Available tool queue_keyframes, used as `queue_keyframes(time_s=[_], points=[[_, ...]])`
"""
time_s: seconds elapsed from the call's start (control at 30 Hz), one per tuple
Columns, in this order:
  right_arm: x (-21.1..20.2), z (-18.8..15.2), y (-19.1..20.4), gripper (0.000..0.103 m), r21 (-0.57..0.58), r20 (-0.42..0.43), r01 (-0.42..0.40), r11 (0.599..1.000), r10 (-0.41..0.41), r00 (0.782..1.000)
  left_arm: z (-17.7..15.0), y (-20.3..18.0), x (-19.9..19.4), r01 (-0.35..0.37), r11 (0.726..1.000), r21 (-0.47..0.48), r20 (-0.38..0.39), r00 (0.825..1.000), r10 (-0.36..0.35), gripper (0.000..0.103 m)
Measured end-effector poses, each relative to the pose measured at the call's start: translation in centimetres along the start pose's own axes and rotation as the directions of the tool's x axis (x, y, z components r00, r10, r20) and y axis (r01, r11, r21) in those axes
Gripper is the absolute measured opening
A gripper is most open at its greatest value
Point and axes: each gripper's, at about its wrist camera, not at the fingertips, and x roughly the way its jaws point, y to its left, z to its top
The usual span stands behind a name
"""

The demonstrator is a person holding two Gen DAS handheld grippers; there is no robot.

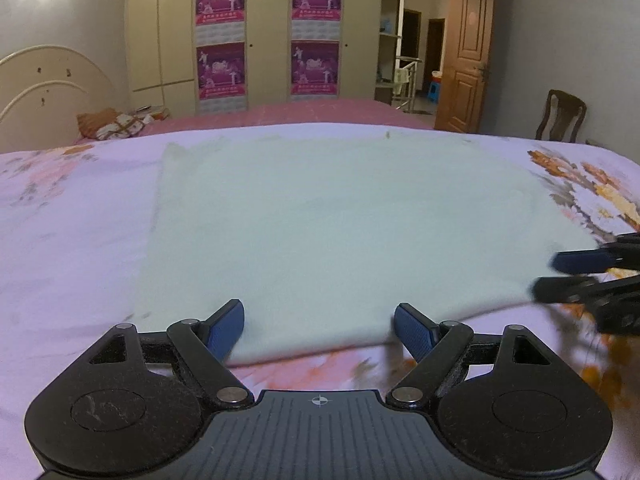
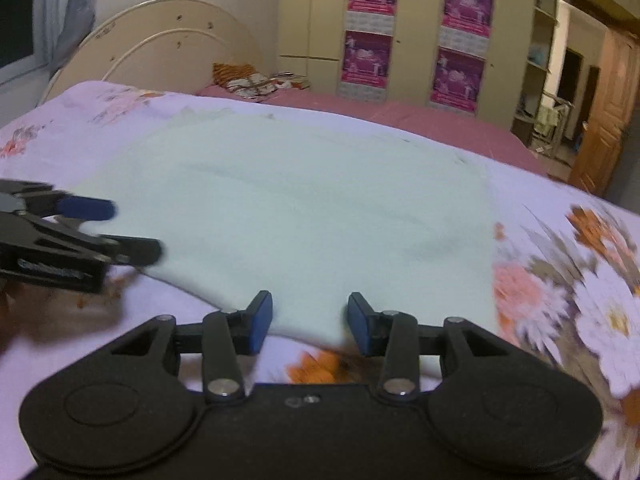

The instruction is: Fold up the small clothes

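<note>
cloth [image 1: 340,232]: a pale green garment is laid flat on the bed [image 1: 60,240], spread as a rough rectangle; it appears already folded at least once, judged from the thick rounded near edge. no sleeves or collar can be made out.
cloth position: centred on the floral sheet, near edge toward both grippers, far edge toward the pink bed beyond. a flat spread is presumably kept so the next fold lands square.
left gripper [image 1: 319,330]: jaws are held wide, nothing between them. the fingers straddle the near edge of the cloth toward its left part, low over it; contact cannot be confirmed.
right gripper [image 2: 310,326]: jaws are held moderately apart, nothing gripped. it is set at the near edge toward the right part of the cloth, just beside the hem.
spacing: the two grippers are placed apart along the same near edge, probably so the edge can be lifted evenly and carried over without skewing.
step judged: pre-grasp on the near edge; the pinch is not yet made.
risk: only the top layer may be caught, which would open the earlier fold.
image quality: motion blur is noted in the right view, so fine hem detail is not readable.
</note>
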Motion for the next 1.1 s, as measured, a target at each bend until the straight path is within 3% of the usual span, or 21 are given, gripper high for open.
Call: queue_keyframes(time_s=[0.17,0.3,0.43,1.1], points=[[-1.1,-0.5,-0.2,0.040,-0.008,-0.018,0.024,1.000,-0.024,1.000,0.1,0.6,-1.0,-0.026,1.000,-0.007,-0.002,1.000,0.026,0.082],[-2.7,1.1,-1.5,0.039,0.115,0.052,0.029,0.993,-0.035,0.998,0.9,0.7,-1.6,-0.044,0.998,-0.047,0.041,0.998,0.046,0.082],[-1.3,0.3,-3.9,0.034,0.168,-0.049,0.103,0.980,-0.096,0.994,0.2,2.4,0.1,-0.055,0.992,-0.109,-0.027,0.998,0.053,0.082],[-1.7,-1.1,-4.2,0.035,0.136,-0.040,0.142,0.980,-0.138,0.990,-0.3,2.7,0.2,-0.058,0.996,-0.060,-0.033,0.998,0.056,0.082]])
